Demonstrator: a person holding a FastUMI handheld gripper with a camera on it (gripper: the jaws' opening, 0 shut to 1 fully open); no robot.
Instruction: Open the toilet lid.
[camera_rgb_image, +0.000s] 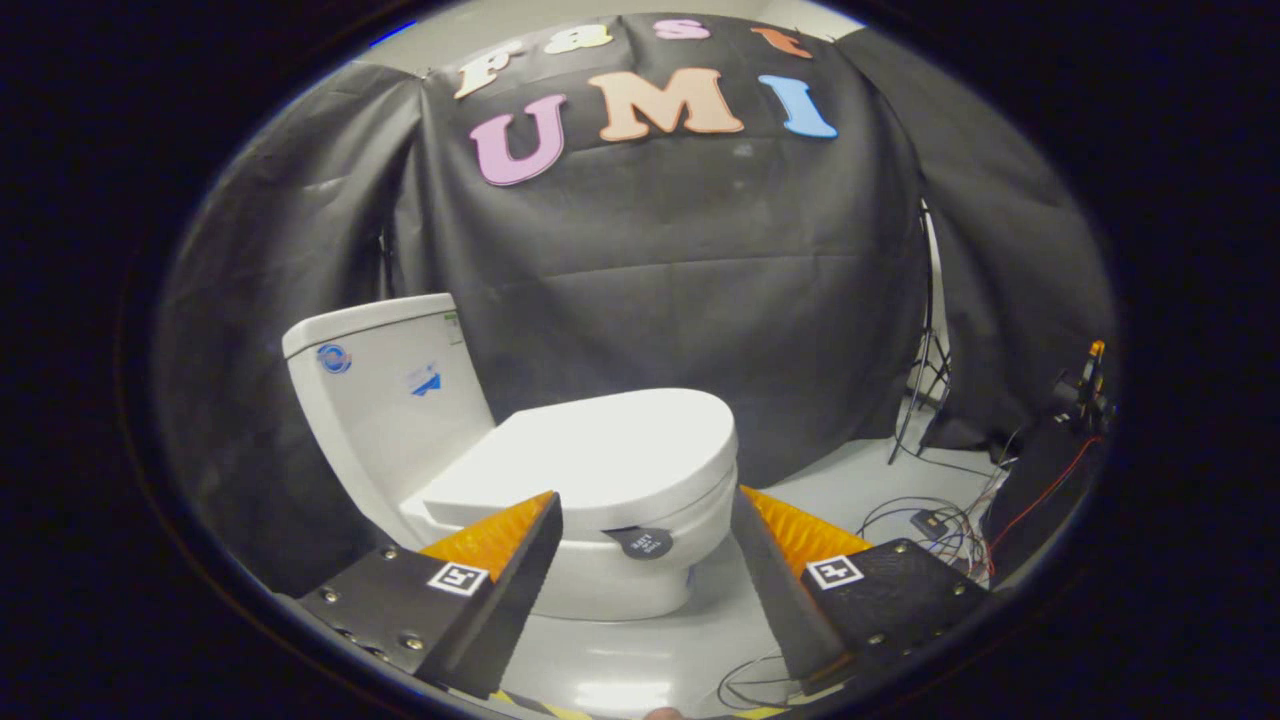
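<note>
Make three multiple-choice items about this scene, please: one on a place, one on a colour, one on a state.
1. Where is the small dark tab?
A. on the tank
B. at the lid's front edge
C. on the floor
2. What colour is the toilet?
A. white
B. blue
C. grey
3. How is the toilet lid?
A. raised
B. removed
C. down, closed

Key: 1 B, it hangs under the lid's front rim, between the fingers of the open gripper; 2 A, bowl and tank are white; 3 C, the lid lies flat on the bowl.

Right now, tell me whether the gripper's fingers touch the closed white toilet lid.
Apart. The gripper view shows the open gripper short of the closed white toilet lid, floor visible between.
</note>
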